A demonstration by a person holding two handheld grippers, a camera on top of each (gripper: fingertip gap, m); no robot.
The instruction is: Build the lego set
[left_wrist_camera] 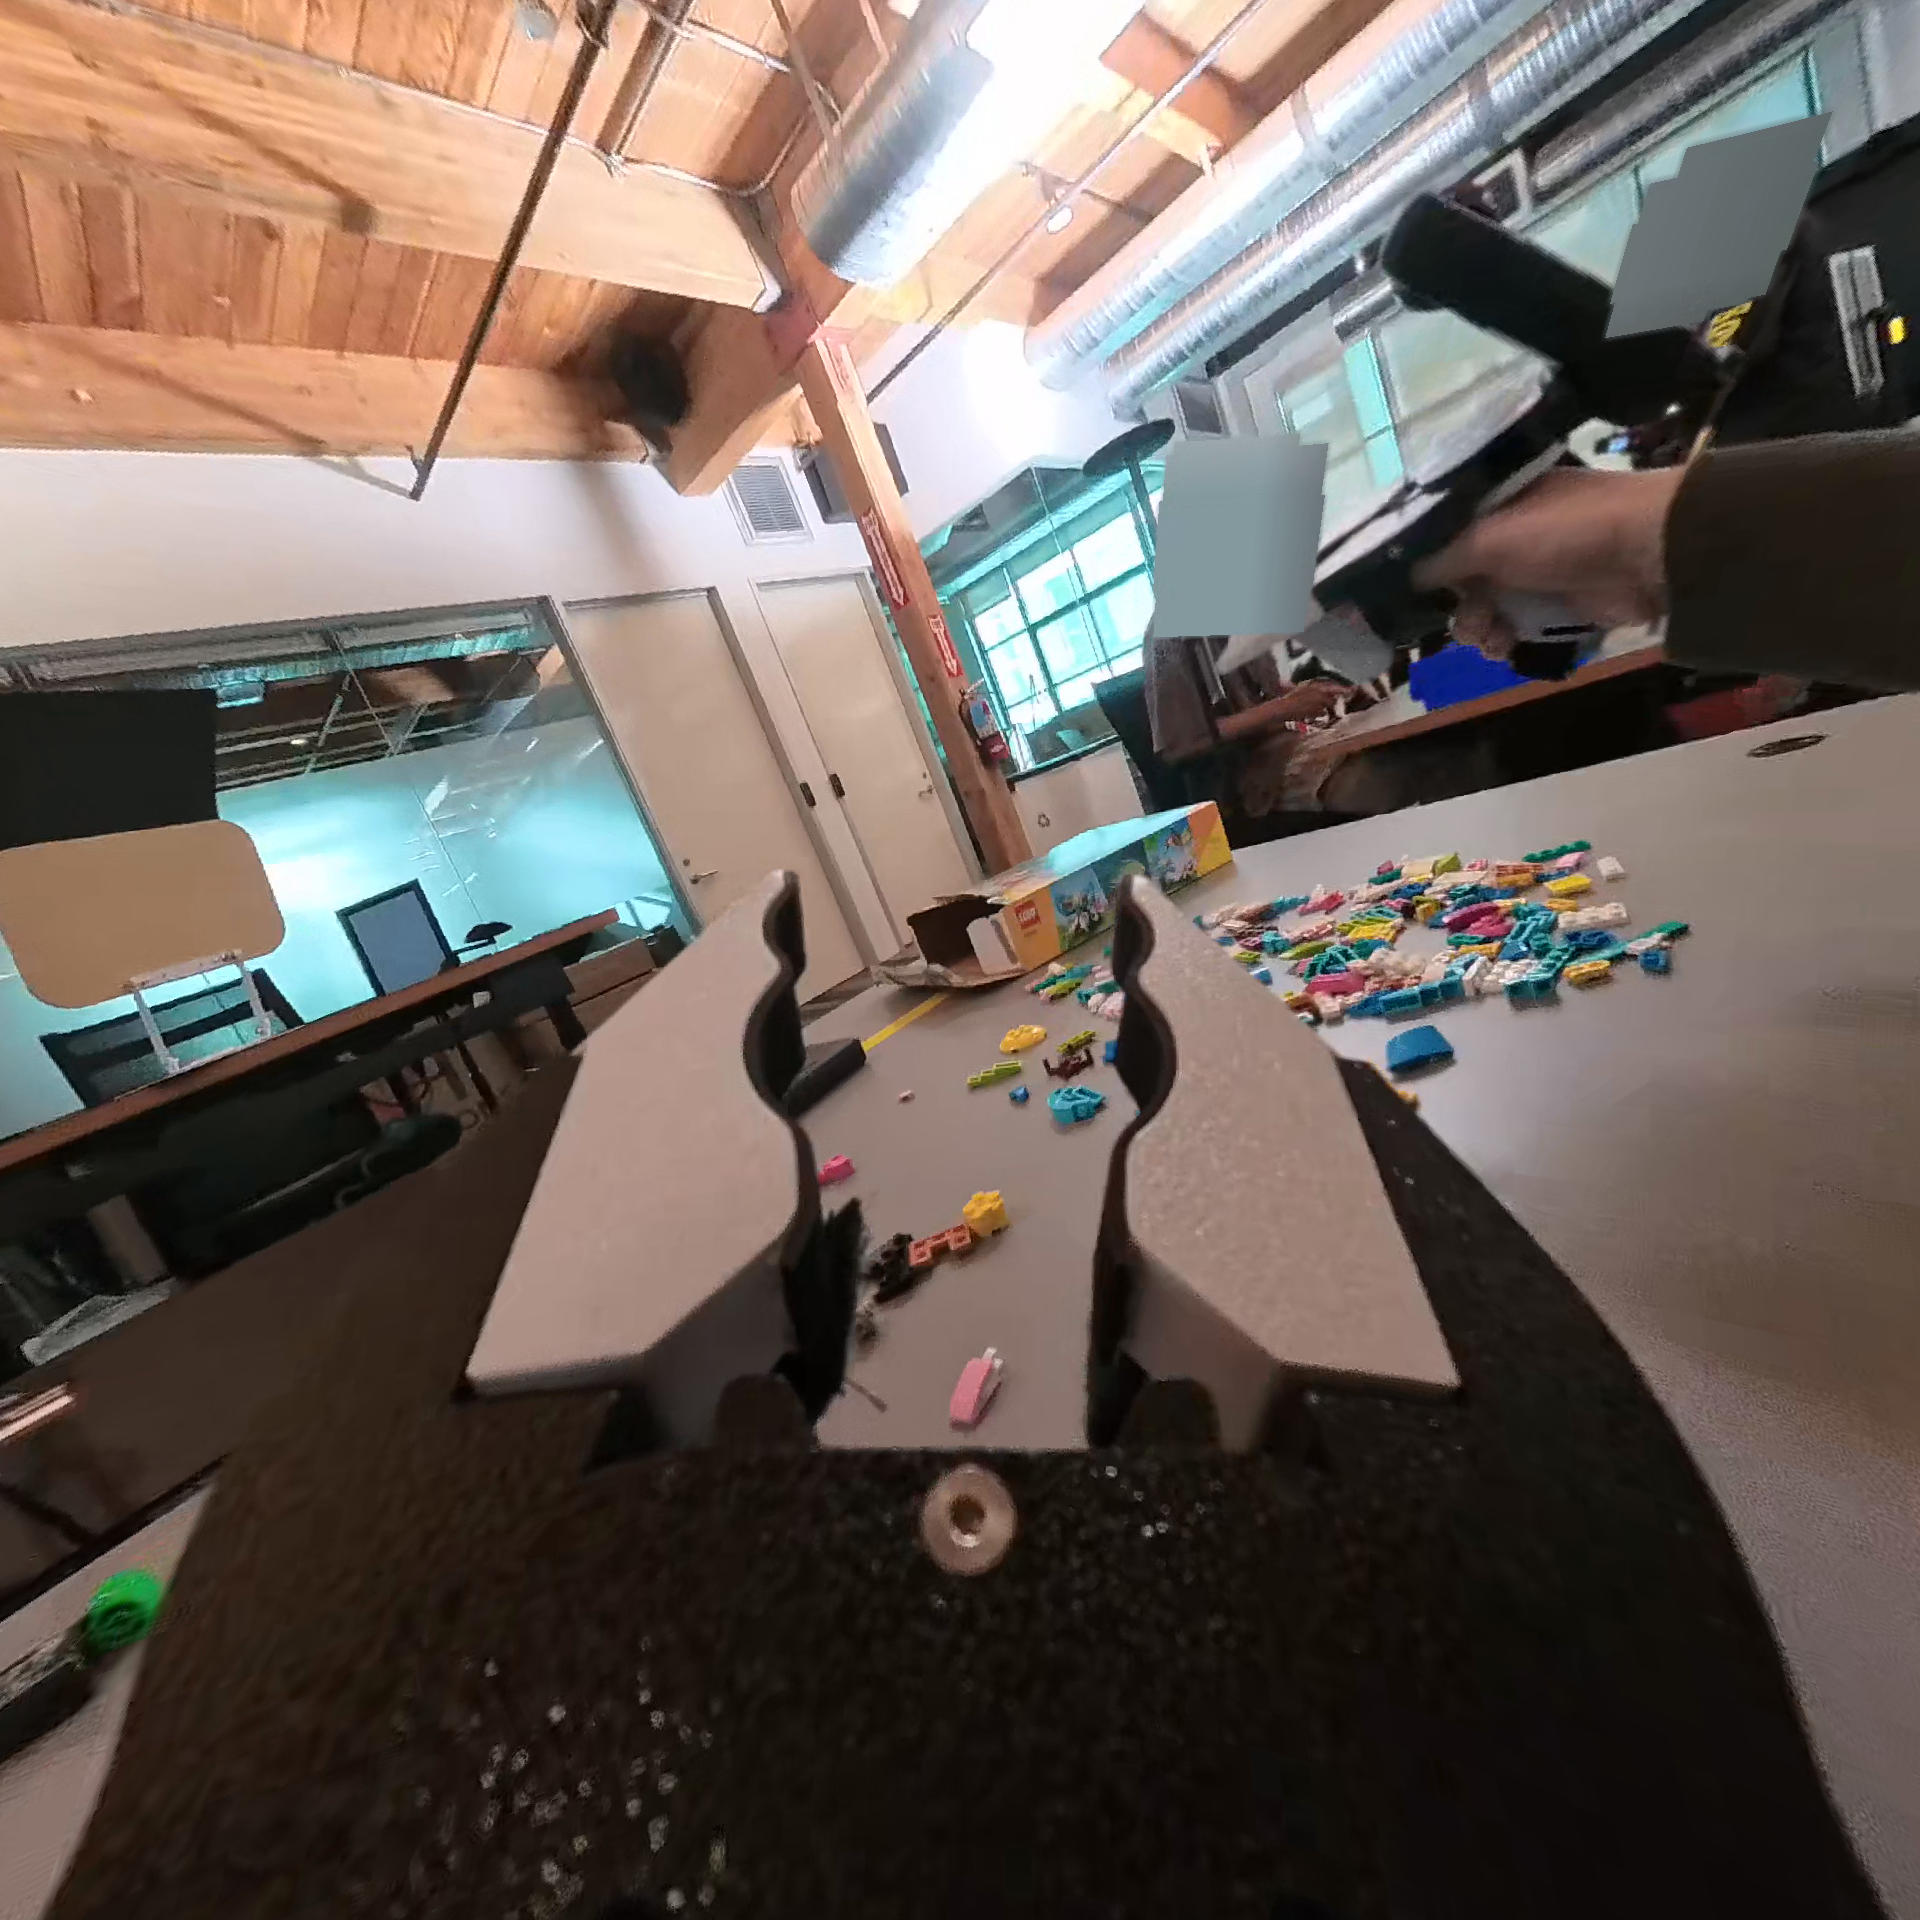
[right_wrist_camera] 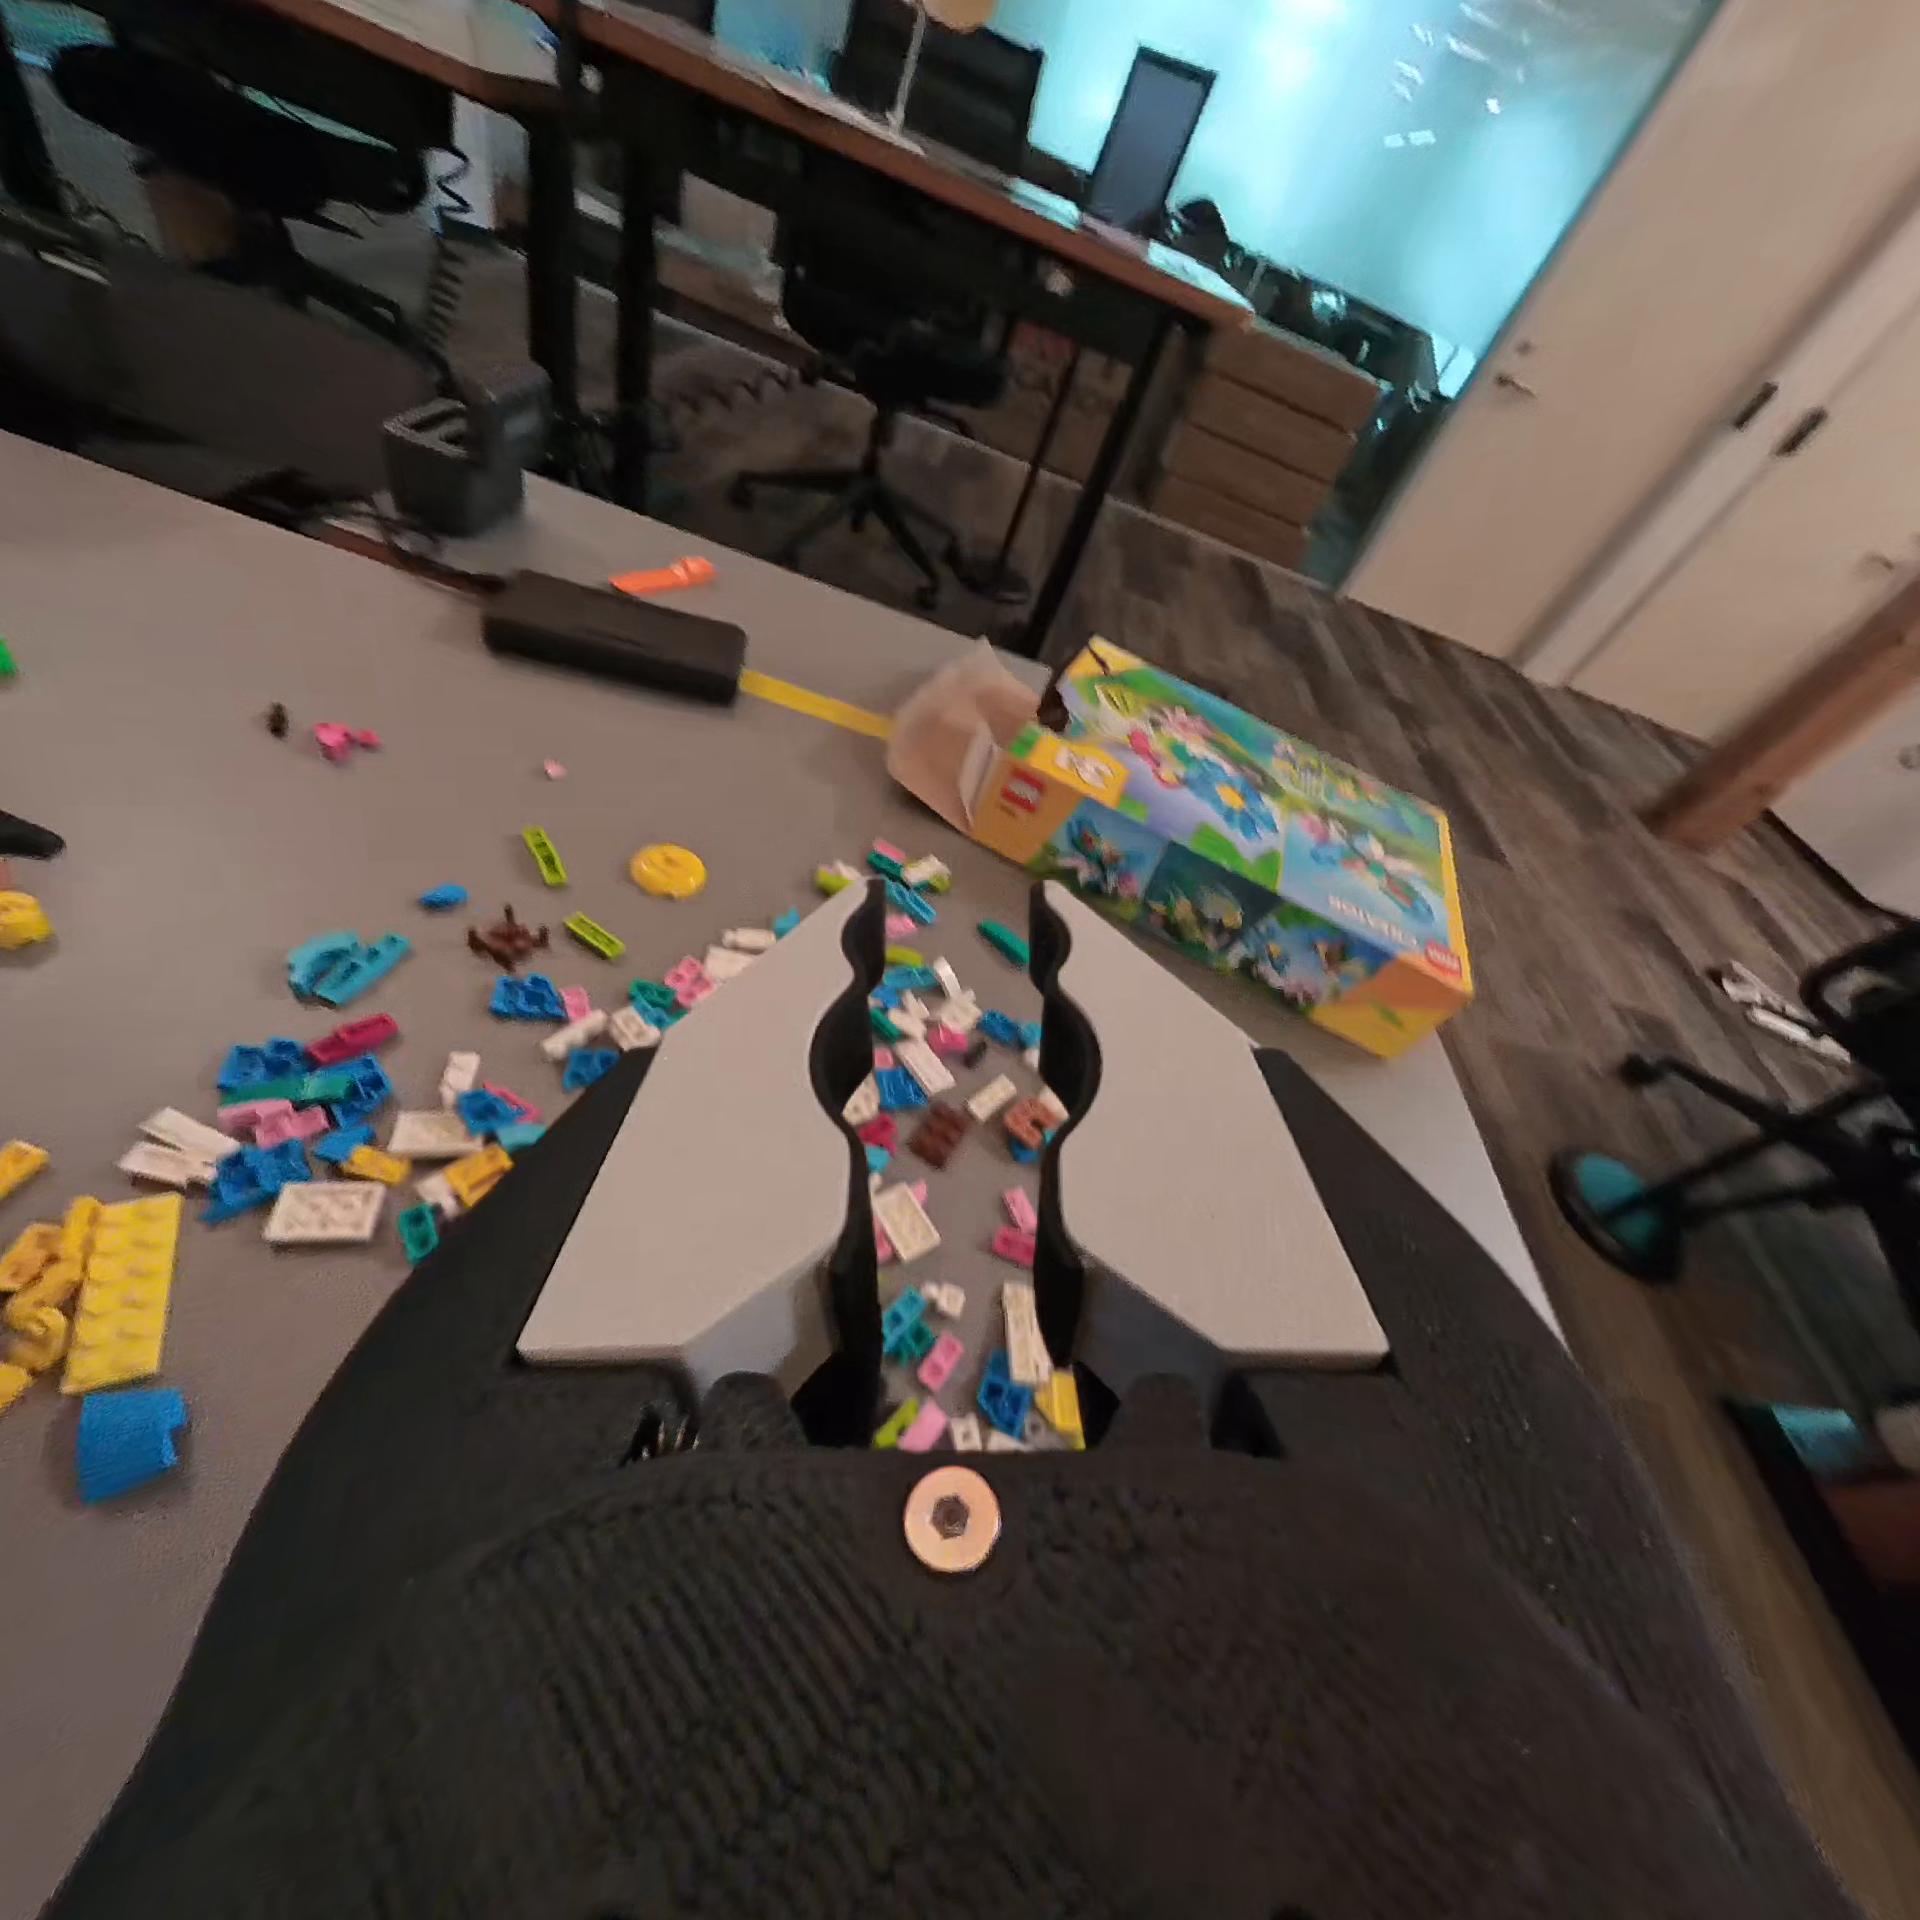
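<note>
Left wrist view looks low along the grey surface: the left gripper has its fingers spread wide with nothing between them. Under the gap lie a few loose bricks: a pink piece, an orange piece touching a yellow one, and a dark clump just beside them. Farther on, the main brick pile spreads to the right, with the set's box lying open-ended at the far edge. High on the right, a hand holds the right gripper well above the pile; its fingers are out of sight there.

Right wrist view looks down over the pile. The right gripper hangs above it with its fingers set at a narrow gap, holding nothing. A long yellow plate and a blue curved brick lie to the left, a round yellow piece farther out. The box lies flat near the surface's corner, and a black block sits beyond with an orange tool just behind.
</note>
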